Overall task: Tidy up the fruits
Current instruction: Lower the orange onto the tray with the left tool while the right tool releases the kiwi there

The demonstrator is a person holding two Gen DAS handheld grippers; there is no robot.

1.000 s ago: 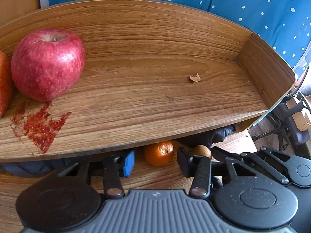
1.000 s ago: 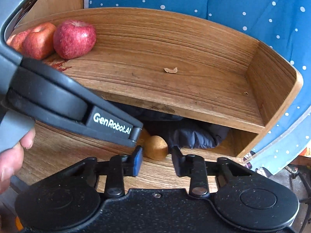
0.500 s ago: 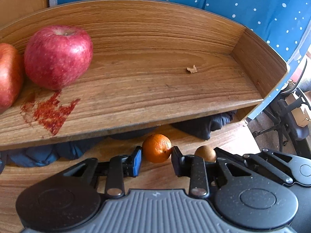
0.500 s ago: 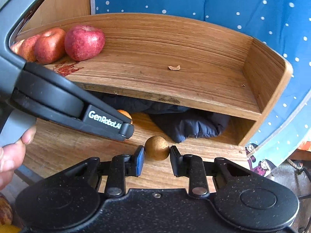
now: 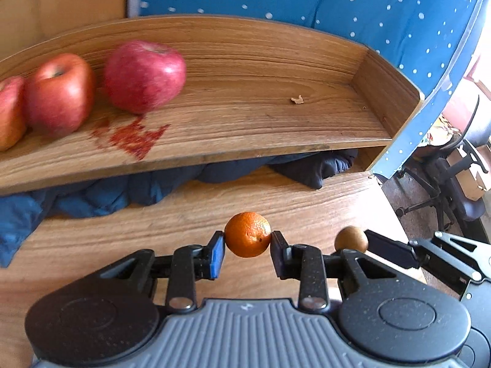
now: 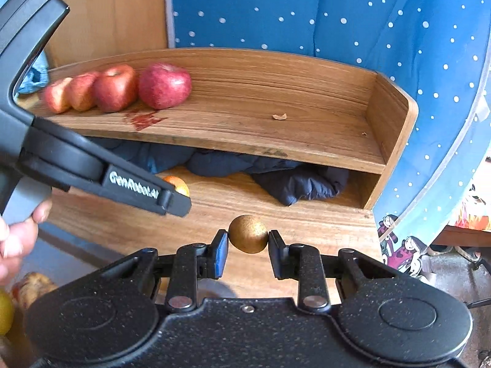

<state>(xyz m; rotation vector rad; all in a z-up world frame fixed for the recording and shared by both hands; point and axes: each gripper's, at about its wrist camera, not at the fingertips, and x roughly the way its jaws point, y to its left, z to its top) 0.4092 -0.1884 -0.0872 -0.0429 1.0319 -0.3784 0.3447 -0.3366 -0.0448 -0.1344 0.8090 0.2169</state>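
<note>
1. A small round orange mandarin [image 5: 248,235] is seen clamped between the pads of the left gripper [image 5: 247,253], held clear above the light wooden tabletop [image 5: 92,245].
2. A small brown rough-skinned round fruit [image 6: 248,233] is pinched in the same way by the right gripper [image 6: 248,253], just beside the left tool.
3. Red apples [image 6: 164,85] are lined up at the left end of the curved wooden shelf tray [image 6: 307,141]; its right end is bare except for a dry scrap [image 6: 279,116].
4. The step in hand is judged to be carrying both fruits up to that shelf.
5. Each fruit is best lifted over the front edge, lowered until it rests on the wood, and released only then, so that rolling is avoided.
6. The red stain [image 5: 135,138] is best avoided.
</note>
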